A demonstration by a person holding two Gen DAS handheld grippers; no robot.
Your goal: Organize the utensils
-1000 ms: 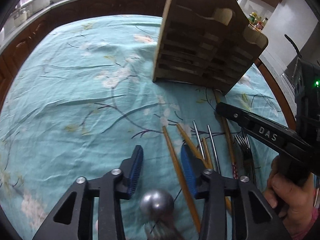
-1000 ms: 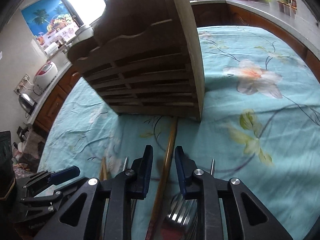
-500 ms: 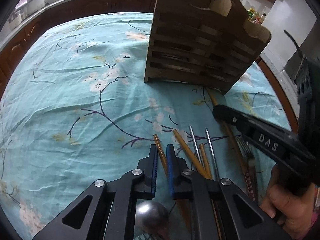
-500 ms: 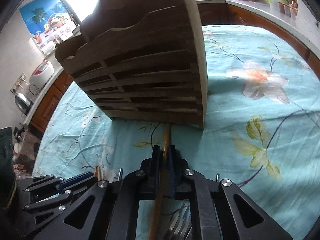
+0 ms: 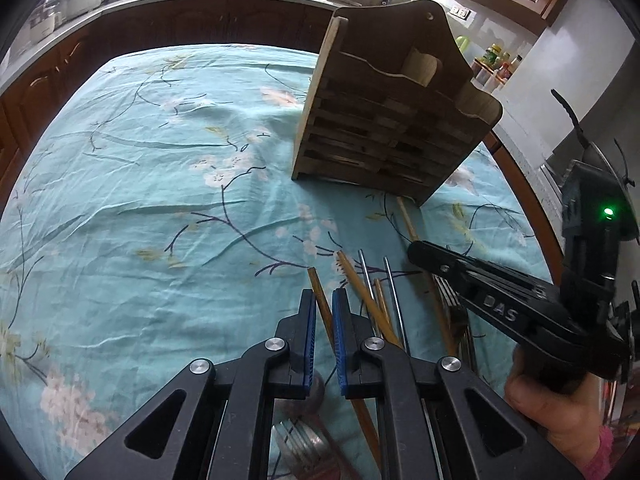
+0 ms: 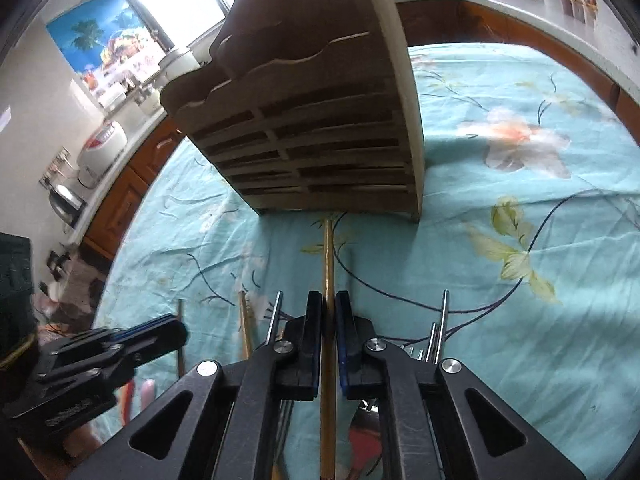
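The left claw (image 5: 324,300) fills the bottom centre of its own view, its blue-lined jaws drawn narrow and pinching a wooden chopstick (image 5: 318,288) whose tip pokes out just above them. The right claw (image 6: 328,304) sits at the bottom centre of its own view, jaws also drawn narrow, clamped on a long wooden stick (image 6: 328,256) that runs straight up the frame until its far end reaches the foot of a wooden rack (image 6: 312,120).

In the left view, loose utensils lie on a teal flowered tablecloth (image 5: 140,200) just right of the left claw: another wooden chopstick (image 5: 360,292), two thin metal chopsticks (image 5: 390,284) and, further right, the prongs of forks (image 5: 452,292) partly hidden under the right claw. A hand (image 5: 560,416) grips that claw at the lower right edge, with a green light glowing on the device above it. A fork (image 5: 296,444) and the bowl of a spoon (image 5: 316,388) show blurred beneath the left claw at the bottom.

The rack stands upright in the upper right of the left view and the upper centre of the right view, with slatted shelves and a scalloped front. Dark wooden cabinets (image 5: 200,20) and a kitchen counter curve along the top edge. In the right view the left claw appears at the lower left, beside more chopsticks
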